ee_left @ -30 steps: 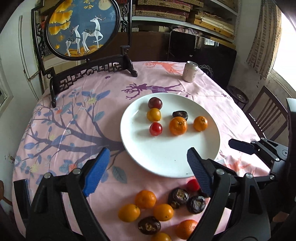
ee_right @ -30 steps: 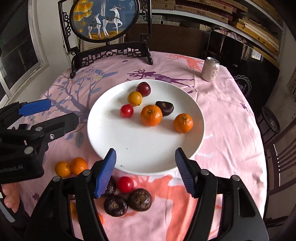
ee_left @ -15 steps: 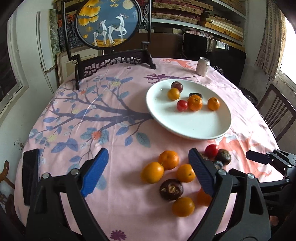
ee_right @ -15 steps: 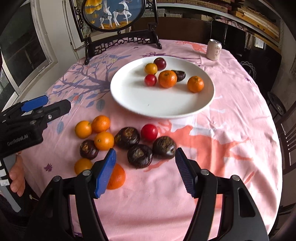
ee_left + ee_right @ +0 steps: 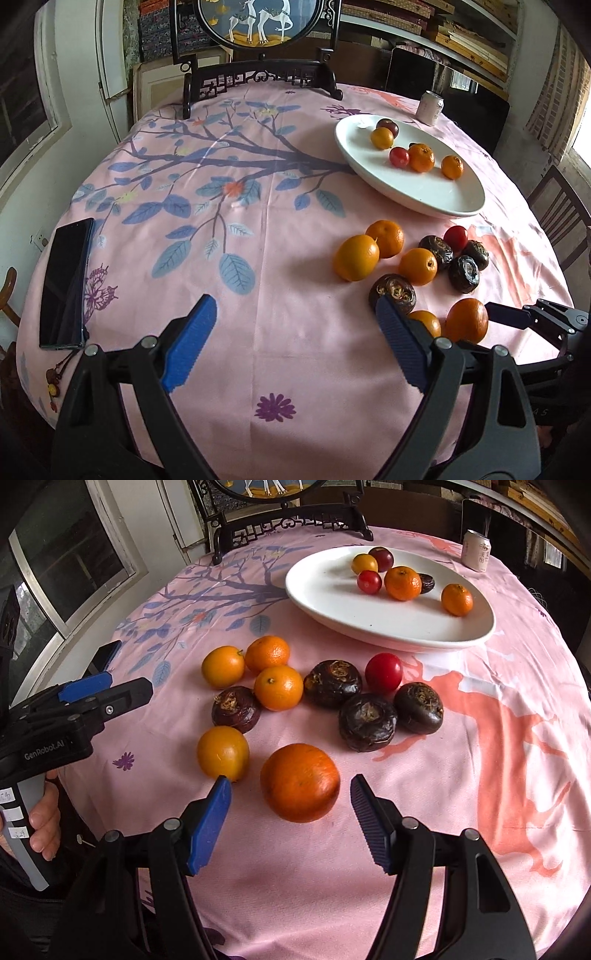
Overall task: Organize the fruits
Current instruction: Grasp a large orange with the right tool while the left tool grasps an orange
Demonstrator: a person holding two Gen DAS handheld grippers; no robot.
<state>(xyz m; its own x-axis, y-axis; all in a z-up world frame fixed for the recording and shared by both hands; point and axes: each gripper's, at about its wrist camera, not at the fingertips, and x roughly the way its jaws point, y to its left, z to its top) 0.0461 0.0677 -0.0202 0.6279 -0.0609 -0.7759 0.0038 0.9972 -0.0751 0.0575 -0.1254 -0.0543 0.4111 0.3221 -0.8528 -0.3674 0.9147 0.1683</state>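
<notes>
1. Left wrist view: a second ago my left tongs (image 5: 295, 343) looked straight down over the white plate (image 5: 369, 173); now they have pulled back toward the surface's near edge. The plate has slid to the upper right of the frame, and bare pink cloth (image 5: 240, 258) fills the centre. The loose fruit sits at right, with a dark water chestnut (image 5: 392, 291) just past my right blue pad. I judge the left side is standing off, not going for a pick.

2. Same view, pose: the left tongs are held low, pointing across the surface, jaws spread wide with nothing between them. A phone (image 5: 66, 284) lies at the left edge.

3. Right wrist view: my right tongs (image 5: 290, 794) have also dropped away from the plate (image 5: 406, 631), now upper right, and come down over the loose pile. A big orange (image 5: 300, 782) sits in the lower centre, between the two blue pads but touching neither. This looks to me like the next piece bound for the plate.

4. Same view, pose: the right tongs are gaping, empty and level with the orange. A yellow fruit (image 5: 222, 752) lies just beyond the left pad, so closing calls for care. My left tongs (image 5: 85, 686) show at the left edge, hand (image 5: 42, 823) on the grip.
</notes>
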